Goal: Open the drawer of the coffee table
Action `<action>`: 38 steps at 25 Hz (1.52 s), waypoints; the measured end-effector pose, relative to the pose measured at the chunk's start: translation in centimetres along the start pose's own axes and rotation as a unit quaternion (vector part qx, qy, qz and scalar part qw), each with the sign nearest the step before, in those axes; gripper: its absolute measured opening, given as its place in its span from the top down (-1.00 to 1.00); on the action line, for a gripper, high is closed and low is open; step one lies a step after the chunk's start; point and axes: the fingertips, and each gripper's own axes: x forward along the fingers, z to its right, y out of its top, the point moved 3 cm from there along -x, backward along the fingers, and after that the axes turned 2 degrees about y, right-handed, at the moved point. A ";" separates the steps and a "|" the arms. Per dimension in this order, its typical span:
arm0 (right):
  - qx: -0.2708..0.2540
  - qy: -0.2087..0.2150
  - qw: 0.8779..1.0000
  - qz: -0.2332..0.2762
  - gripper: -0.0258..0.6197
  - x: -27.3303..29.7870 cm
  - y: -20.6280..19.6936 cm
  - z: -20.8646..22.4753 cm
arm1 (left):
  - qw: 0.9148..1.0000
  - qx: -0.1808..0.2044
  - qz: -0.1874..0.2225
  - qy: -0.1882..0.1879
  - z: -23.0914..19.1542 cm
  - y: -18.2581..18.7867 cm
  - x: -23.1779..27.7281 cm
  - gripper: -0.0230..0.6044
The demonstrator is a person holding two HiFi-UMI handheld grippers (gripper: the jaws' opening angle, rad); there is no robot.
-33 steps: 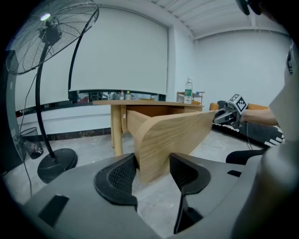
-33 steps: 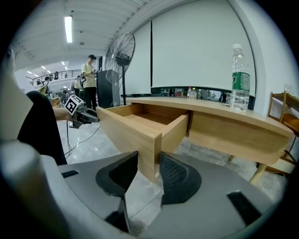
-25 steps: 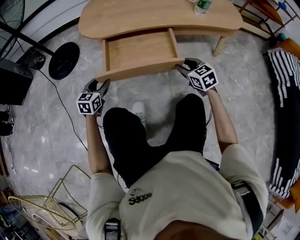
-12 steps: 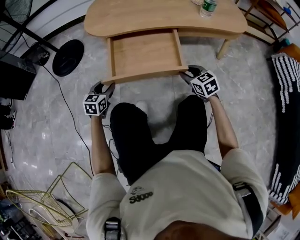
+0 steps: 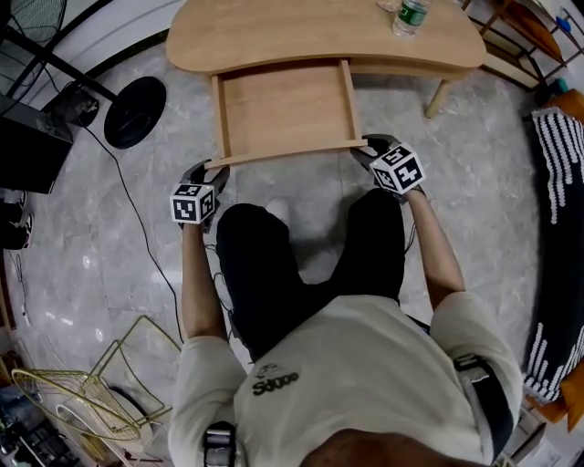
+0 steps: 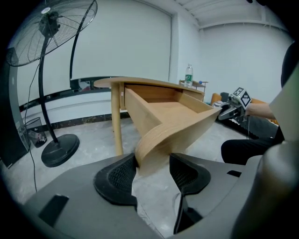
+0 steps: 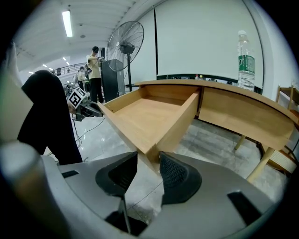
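The light wooden coffee table (image 5: 310, 32) has its drawer (image 5: 283, 109) pulled out toward me, and the drawer holds nothing. My left gripper (image 5: 212, 171) is shut on the left end of the curved drawer front (image 5: 287, 153). In the left gripper view that corner (image 6: 159, 149) sits between the two black pads of the left gripper (image 6: 150, 175). My right gripper (image 5: 365, 144) is shut on the right end, whose corner (image 7: 149, 156) sits wedged between the pads of the right gripper (image 7: 148, 170).
A plastic water bottle (image 5: 410, 14) stands on the tabletop at the right. A floor fan's round base (image 5: 134, 112) and a cable lie left of the table. A gold wire basket (image 5: 82, 401) is at lower left, black-and-white fabric (image 5: 557, 155) at the right. My knees are just behind the drawer front.
Both grippers have come back toward me and lower, still on the drawer front, and the drawer now stands further out of the table.
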 end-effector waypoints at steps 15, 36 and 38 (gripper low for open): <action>-0.003 -0.003 1.000 -0.005 0.46 0.7 -0.7 -0.1 | 1.000 -0.003 0.006 -0.004 -0.3 -1.0 0.7 0.17; 0.018 -0.166 0.984 0.063 0.90 -8.0 2.1 9.8 | 0.983 -0.052 0.074 0.157 -9.6 3.9 -6.7 0.85; 0.000 -0.183 0.979 0.094 0.90 -9.3 4.8 10.3 | 0.981 -0.026 0.107 0.158 -9.2 7.1 -7.5 0.86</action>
